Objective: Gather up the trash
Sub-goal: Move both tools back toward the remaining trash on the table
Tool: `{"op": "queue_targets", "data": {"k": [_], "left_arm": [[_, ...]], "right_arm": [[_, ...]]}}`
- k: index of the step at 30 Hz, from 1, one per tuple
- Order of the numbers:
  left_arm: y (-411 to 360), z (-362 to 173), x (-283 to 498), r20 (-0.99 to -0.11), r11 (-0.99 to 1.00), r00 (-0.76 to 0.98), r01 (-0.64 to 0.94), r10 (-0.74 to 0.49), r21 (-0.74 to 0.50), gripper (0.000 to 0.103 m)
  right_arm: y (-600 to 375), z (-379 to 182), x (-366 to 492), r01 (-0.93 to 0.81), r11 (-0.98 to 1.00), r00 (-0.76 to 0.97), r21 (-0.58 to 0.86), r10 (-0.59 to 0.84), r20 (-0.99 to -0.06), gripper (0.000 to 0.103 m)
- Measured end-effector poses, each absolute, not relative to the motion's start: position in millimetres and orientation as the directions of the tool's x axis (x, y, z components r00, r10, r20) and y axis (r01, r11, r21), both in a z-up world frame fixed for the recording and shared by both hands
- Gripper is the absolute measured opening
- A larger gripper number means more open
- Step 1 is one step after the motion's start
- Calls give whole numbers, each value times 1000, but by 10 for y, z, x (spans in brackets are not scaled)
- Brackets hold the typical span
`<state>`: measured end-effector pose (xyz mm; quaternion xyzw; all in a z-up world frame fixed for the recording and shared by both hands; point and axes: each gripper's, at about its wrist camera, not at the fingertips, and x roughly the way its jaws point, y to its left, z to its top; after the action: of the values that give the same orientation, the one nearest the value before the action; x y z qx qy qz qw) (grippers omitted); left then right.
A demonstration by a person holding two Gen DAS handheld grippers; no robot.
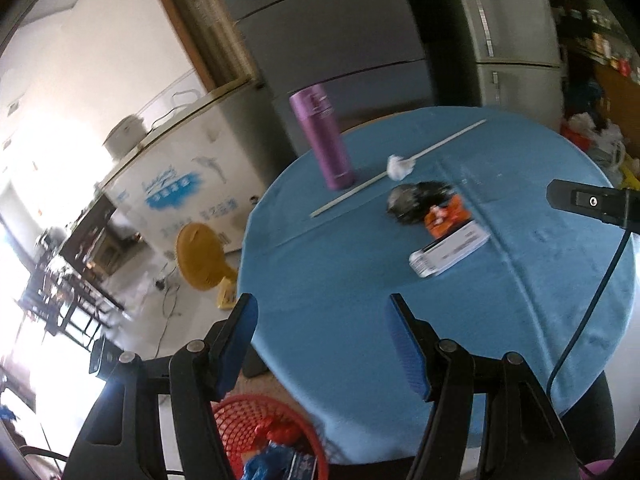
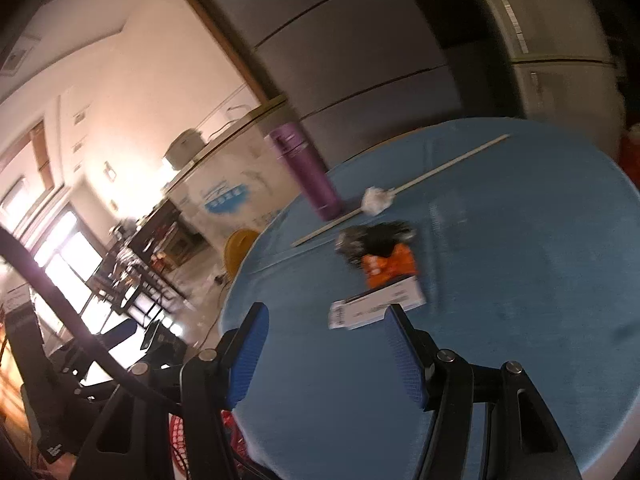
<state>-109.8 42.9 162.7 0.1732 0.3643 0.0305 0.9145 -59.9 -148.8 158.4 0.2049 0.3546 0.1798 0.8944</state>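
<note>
Trash lies on the round blue table (image 1: pixel 360 280), all close to the purple flask (image 1: pixel 320 136): a crumpled tissue (image 1: pixel 400 167) on a long white stick (image 1: pixel 440 142), a dark wrapper (image 1: pixel 416 200), an orange packet (image 1: pixel 446 216) and a white box (image 1: pixel 450 250). Left gripper (image 1: pixel 320 344) and right gripper (image 2: pixel 326 350) both gape with nothing between their blue pads. A red basket (image 1: pixel 256 416) holding wrappers sits below the table's near edge.
</note>
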Motion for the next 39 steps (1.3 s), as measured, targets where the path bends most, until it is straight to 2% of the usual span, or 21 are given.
{"op": "queue_targets", "data": {"k": [14, 39], "left_arm": [[-233, 1807, -994, -640, 912, 760, 179, 111, 370, 67], [-632, 1791, -959, -649, 882, 756, 250, 80, 400, 67]], "right_arm": [[-2181, 1705, -788, -51, 879, 761, 474, 342, -551, 64], [-2461, 1664, -870, -13, 866, 772, 499, 326, -546, 64]]}}
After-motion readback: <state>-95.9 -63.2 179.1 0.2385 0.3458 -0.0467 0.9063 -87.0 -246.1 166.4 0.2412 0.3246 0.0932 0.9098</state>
